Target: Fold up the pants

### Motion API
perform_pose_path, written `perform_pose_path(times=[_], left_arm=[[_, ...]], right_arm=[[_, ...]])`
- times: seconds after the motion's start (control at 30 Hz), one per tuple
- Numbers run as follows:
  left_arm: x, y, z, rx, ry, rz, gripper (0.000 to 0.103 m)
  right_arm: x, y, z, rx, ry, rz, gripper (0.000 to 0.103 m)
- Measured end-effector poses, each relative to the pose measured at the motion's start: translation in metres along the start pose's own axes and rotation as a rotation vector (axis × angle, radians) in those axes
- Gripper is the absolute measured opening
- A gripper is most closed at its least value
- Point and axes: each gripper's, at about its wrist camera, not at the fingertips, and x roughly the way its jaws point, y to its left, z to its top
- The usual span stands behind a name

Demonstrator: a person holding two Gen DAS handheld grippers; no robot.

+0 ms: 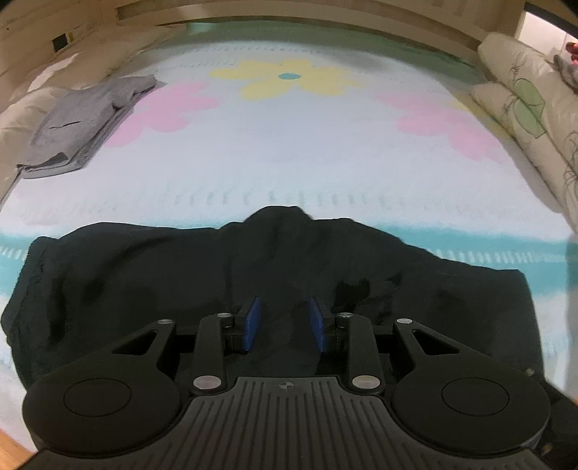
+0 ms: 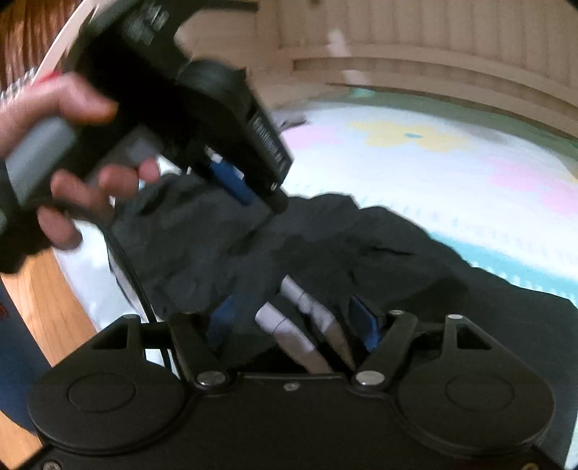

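Observation:
Black pants point(image 1: 151, 282) lie bunched on the flowered bedspread point(image 1: 289, 152), near its front edge. My left gripper point(image 1: 285, 321) hovers just above the cloth, its blue pads point(image 1: 253, 321) apart with nothing between them. In the right wrist view the pants point(image 2: 415, 267) fill the middle. My right gripper point(image 2: 296, 325) stands low over them with blue pads point(image 2: 222, 318) spread; black cloth and two grey drawstring tips point(image 2: 285, 329) lie between the pads. The left gripper point(image 2: 231, 177) shows there too, held by a hand at upper left, over the pants.
Folded grey pants point(image 1: 83, 123) lie at the bed's far left. Pillows point(image 1: 523, 105) line the right side. A wooden headboard point(image 1: 289, 21) runs along the back. Wooden floor point(image 2: 47, 303) shows left of the bed.

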Motion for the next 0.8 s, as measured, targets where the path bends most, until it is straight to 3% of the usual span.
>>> perform_pose_path(times=[0.1, 0.17, 0.2, 0.23, 0.37, 0.53, 0.67, 0.73, 0.8], left_arm=[[0.005, -0.012, -0.001, 0.03, 0.011, -0.022, 0.029], [0.008, -0.02, -0.003, 0.061, 0.022, -0.032, 0.029], [0.01, -0.022, -0.005, 0.071, 0.028, -0.036, 0.029], [0.012, -0.024, -0.006, 0.078, 0.039, -0.041, 0.029], [0.016, -0.022, -0.009, 0.058, 0.078, -0.062, 0.029], [0.019, -0.012, -0.01, 0.034, 0.102, -0.055, 0.029], [0.021, -0.007, -0.009, 0.015, 0.112, -0.055, 0.029], [0.02, -0.007, -0.007, 0.01, 0.107, -0.057, 0.029], [0.018, -0.01, -0.006, 0.016, 0.099, -0.061, 0.029]], right_arm=[[-0.009, -0.022, 0.008, 0.095, -0.034, -0.032, 0.073], [-0.013, -0.039, 0.011, 0.159, -0.025, -0.081, 0.06], [-0.013, -0.045, 0.012, 0.171, -0.005, -0.099, 0.046], [-0.012, -0.049, 0.012, 0.175, 0.018, -0.116, 0.04], [-0.006, -0.047, 0.009, 0.174, 0.038, -0.09, 0.041], [0.009, -0.017, 0.01, 0.046, 0.047, -0.032, 0.041], [0.015, -0.009, 0.005, 0.03, 0.078, -0.024, 0.038], [0.018, -0.01, 0.004, 0.01, 0.09, -0.041, 0.006], [0.016, -0.01, 0.004, 0.01, 0.088, -0.039, 0.006]])
